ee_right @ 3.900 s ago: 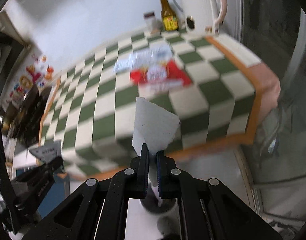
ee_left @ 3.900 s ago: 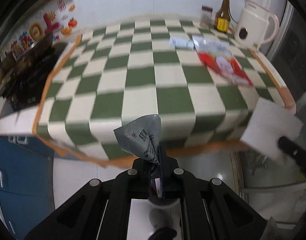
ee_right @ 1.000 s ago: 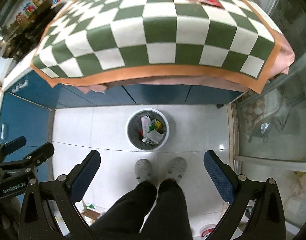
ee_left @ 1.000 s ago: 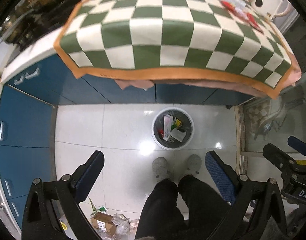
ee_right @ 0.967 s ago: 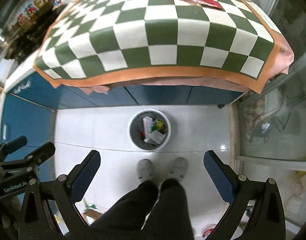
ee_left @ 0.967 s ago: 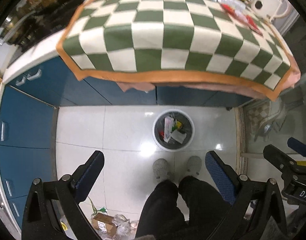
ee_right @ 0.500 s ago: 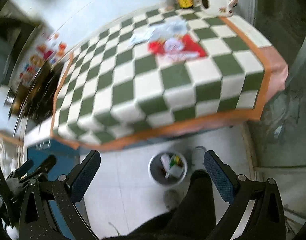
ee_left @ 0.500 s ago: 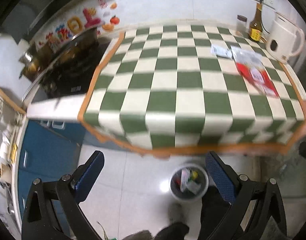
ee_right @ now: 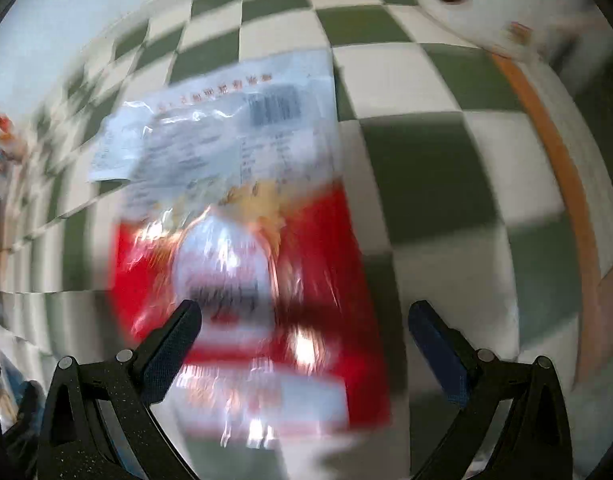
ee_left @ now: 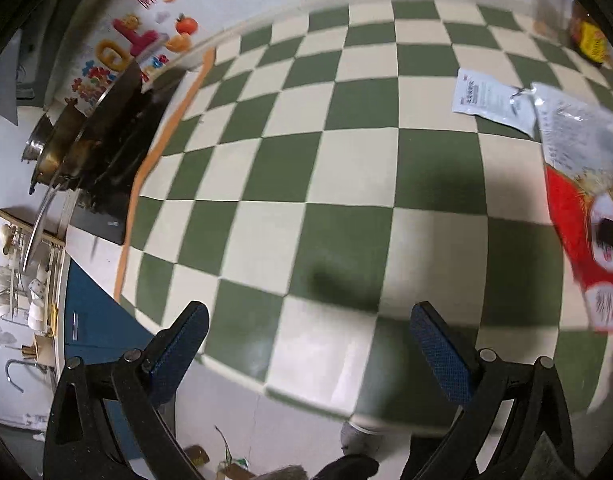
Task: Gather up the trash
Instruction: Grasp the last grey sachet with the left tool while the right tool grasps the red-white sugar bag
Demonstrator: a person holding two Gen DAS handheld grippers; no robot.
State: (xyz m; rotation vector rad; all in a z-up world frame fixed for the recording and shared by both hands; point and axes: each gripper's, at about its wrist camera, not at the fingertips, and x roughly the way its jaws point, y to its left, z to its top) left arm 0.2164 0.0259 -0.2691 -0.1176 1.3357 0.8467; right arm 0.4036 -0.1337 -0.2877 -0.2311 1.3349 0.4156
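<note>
Two pieces of trash are left on the green-and-cream checked tablecloth (ee_left: pixel 346 184). The large red-and-clear plastic wrapper (ee_right: pixel 246 248) fills the frame centre, long axis running lower frame to upper, clear end away. The small white sachet (ee_left: pixel 492 100) lies upper right. Right gripper (ee_right: pixel 304 330) and left gripper (ee_left: pixel 308 330) gape, empty.

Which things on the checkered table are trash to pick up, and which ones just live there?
Trash to collect:
- red and clear snack wrapper
- small white packet

Just sitting there:
- brown sauce bottle
- white electric kettle
- pots beside the tablecloth

Both the left gripper and right gripper are open and empty.
</note>
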